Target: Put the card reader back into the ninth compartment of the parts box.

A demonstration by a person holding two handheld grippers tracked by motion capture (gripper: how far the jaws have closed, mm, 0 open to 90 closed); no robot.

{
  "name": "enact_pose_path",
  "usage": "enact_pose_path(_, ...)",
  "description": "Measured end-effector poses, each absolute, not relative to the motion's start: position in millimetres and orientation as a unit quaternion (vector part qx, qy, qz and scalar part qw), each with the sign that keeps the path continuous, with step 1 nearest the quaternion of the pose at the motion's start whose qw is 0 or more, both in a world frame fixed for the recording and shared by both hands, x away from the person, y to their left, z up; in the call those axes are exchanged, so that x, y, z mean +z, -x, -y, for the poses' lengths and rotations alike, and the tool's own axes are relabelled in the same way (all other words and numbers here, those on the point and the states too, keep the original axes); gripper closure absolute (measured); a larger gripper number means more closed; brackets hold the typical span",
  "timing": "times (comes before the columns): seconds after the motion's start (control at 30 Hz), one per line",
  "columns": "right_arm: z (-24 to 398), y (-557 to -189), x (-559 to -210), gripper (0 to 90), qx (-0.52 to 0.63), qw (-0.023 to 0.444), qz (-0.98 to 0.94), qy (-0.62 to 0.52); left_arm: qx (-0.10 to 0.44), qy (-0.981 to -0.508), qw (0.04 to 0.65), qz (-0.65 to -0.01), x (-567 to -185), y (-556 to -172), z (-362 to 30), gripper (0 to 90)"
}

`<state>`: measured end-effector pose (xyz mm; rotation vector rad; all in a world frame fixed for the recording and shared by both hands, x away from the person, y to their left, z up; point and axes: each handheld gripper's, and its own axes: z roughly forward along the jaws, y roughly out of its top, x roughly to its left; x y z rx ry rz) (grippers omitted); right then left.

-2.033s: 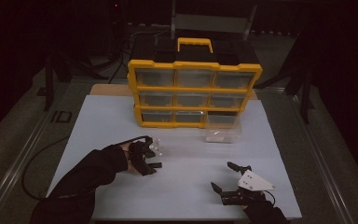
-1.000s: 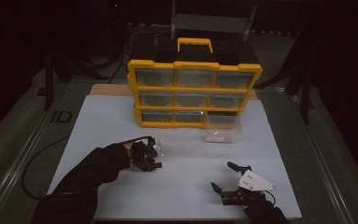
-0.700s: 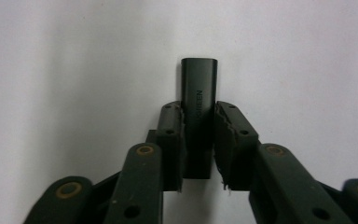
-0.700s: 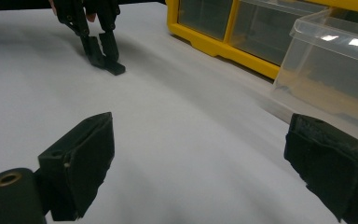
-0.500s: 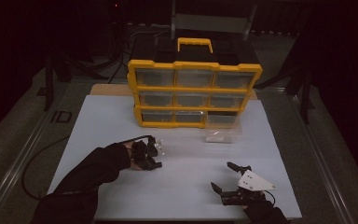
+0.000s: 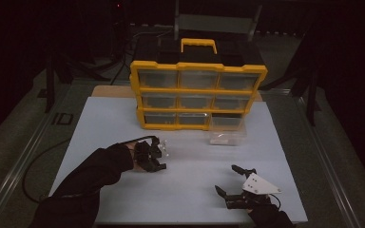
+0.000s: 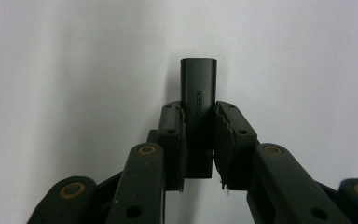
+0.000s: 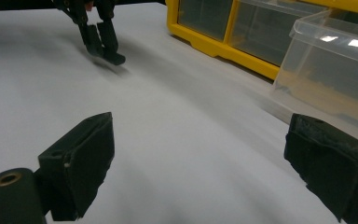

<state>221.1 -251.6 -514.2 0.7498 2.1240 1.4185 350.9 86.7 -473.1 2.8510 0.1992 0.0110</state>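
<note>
The left gripper (image 7: pixel 199 140) has its two black fingers (image 7: pixel 171 140) pressed against the sides of a small dark rectangular part (image 7: pixel 198 100), which sticks out beyond the fingertips and bears raised lettering along its face. The jaws have just been closing, and the part now sits clamped between the pads over the white tabletop (image 7: pixel 74 70). In the high view the left gripper (image 6: pixel 153 154) is at the left-centre of the white tabletop (image 6: pixel 195 190), in front of the yellow drawer organizer (image 6: pixel 197 88), with the person's dark sleeve (image 6: pixel 95 175) reaching in from the bottom edge. From the right gripper view the same gripper (image 8: pixel 103 49) points down, the dark part (image 8: pixel 114 58) at its tips touching or just above the surface; which one cannot be told. The right gripper (image 6: pixel 233 183) rests near the front right of the tabletop, well apart from the left one, its fingers (image 8: pixel 81 158) spread wide with nothing between them. A clear plastic drawer (image 6: pixel 225 130) stands on the tabletop just in front of the organizer's lower right corner.
</note>
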Motion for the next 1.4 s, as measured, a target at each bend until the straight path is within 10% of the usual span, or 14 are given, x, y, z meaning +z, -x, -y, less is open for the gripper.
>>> enact_pose_path(1.4, 251, -221, -513, 8.5, 0.518, 0.239, -0.775, -0.271, 0.009, -0.984, 0.169, -0.046, -401, -364, -44, 74.7)
